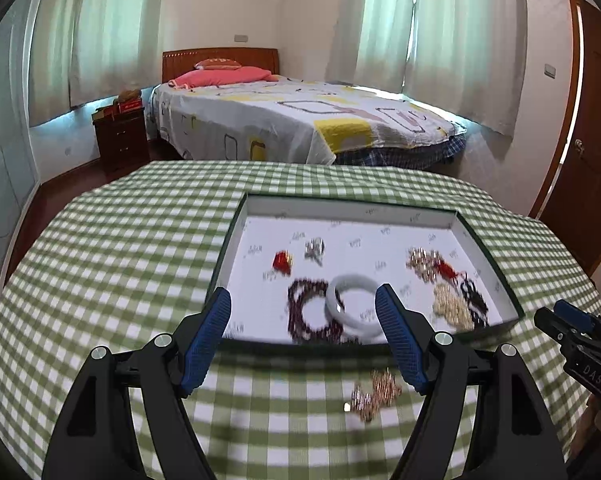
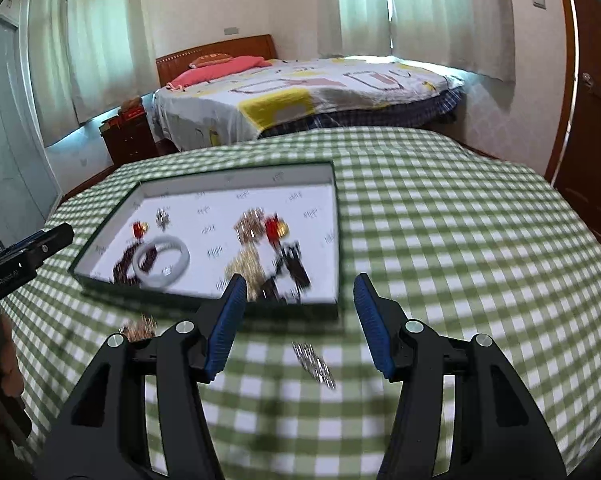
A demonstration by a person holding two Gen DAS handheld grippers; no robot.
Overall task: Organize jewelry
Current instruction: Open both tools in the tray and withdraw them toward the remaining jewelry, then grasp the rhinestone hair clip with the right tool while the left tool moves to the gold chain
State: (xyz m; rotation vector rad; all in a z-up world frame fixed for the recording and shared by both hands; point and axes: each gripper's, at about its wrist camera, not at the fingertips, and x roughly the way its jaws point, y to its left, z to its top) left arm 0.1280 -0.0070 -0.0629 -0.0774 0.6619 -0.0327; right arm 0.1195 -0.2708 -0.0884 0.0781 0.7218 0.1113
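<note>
A shallow white tray with a dark rim sits on the green checked tablecloth. It holds a white bangle, a dark red bead bracelet, a red charm, a silver piece, gold chains and black beads. A rose-gold chain lies on the cloth in front of the tray, below my open, empty left gripper. A silver chain lies on the cloth between the fingers of my open, empty right gripper.
The table is covered by the checked cloth. Behind it stand a bed, a dark wooden nightstand, curtained windows and a brown door at the right.
</note>
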